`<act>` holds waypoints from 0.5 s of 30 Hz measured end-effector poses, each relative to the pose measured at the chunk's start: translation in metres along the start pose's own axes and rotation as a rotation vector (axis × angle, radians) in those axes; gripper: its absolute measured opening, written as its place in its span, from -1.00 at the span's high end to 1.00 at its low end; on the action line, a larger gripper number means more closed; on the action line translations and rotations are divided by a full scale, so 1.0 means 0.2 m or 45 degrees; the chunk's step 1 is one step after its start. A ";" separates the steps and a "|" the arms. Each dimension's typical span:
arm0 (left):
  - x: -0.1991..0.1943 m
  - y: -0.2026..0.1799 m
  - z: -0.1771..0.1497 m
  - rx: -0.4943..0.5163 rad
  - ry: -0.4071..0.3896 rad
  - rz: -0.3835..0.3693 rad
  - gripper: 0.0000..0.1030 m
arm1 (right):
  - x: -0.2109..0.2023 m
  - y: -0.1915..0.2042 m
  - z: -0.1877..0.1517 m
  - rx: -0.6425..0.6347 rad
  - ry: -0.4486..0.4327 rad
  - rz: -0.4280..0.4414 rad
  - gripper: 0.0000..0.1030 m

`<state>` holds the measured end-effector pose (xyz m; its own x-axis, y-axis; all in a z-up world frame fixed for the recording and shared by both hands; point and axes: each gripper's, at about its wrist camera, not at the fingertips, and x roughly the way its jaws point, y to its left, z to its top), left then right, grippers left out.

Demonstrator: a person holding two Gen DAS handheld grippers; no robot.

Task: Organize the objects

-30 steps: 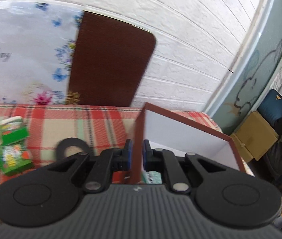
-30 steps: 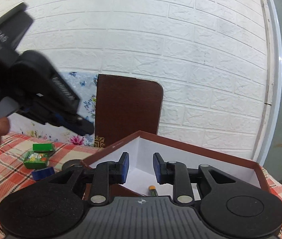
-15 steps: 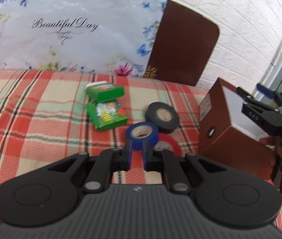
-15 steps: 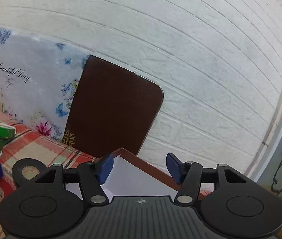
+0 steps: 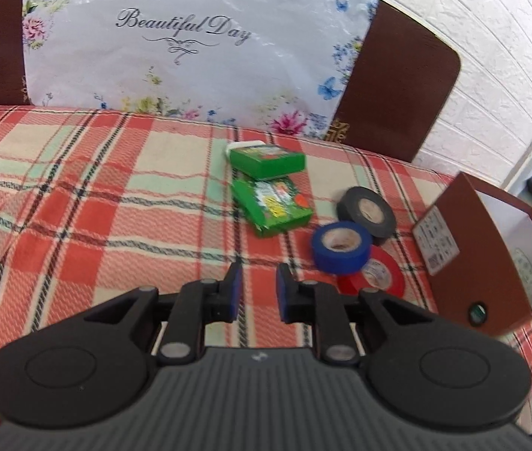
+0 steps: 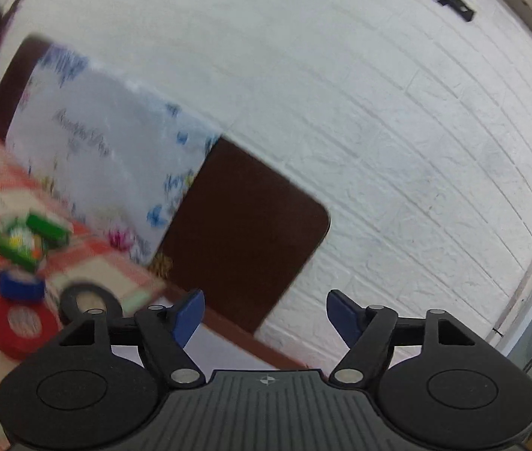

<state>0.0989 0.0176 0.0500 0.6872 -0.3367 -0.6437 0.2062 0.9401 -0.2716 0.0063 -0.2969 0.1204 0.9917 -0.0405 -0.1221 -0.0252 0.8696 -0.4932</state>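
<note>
Two green boxes (image 5: pixel 270 189) lie on the plaid tablecloth (image 5: pixel 97 195). A blue tape roll (image 5: pixel 341 247), a black tape roll (image 5: pixel 366 213) and a red tape roll (image 5: pixel 377 276) sit beside them to the right. A brown box with a white inside (image 5: pixel 491 251) stands at the right edge. My left gripper (image 5: pixel 257 285) is open a little and empty, above the cloth just left of the tape rolls. My right gripper (image 6: pixel 265 310) is wide open and empty over the brown box's rim (image 6: pixel 251 338). The right wrist view is blurred; the green boxes (image 6: pixel 31 238) and tape rolls (image 6: pixel 21 310) show at its left.
A chair back (image 5: pixel 401 86) with a floral "Beautiful Day" cover (image 5: pixel 191 45) stands behind the table against a white brick wall (image 6: pixel 378 112). The table's right edge lies just past the brown box.
My left gripper swung left from the brown box to the tape rolls and opened slightly. My right gripper opened wide and tilted up above the box.
</note>
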 end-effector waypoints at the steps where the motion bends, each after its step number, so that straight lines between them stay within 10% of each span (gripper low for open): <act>1: 0.01 0.03 0.02 -0.020 -0.004 -0.002 0.59 | -0.03 0.01 0.08 0.089 -0.038 0.039 -0.55; 6: 0.04 0.22 0.04 -0.141 -0.077 0.034 0.55 | 0.12 0.31 0.33 0.432 0.096 0.510 -0.56; 11: 0.06 0.49 -0.08 -0.213 -0.090 0.172 0.53 | 0.48 0.78 0.32 0.337 0.259 0.526 -0.56; 15: 0.02 0.59 -0.21 -0.176 -0.254 0.095 0.54 | 0.74 0.94 0.28 0.337 0.406 0.505 -0.56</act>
<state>0.0972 0.1245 -0.0142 0.8236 -0.2365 -0.5156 0.0619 0.9410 -0.3328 0.1550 -0.1116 0.0585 0.8247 0.2032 -0.5278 -0.3143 0.9405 -0.1291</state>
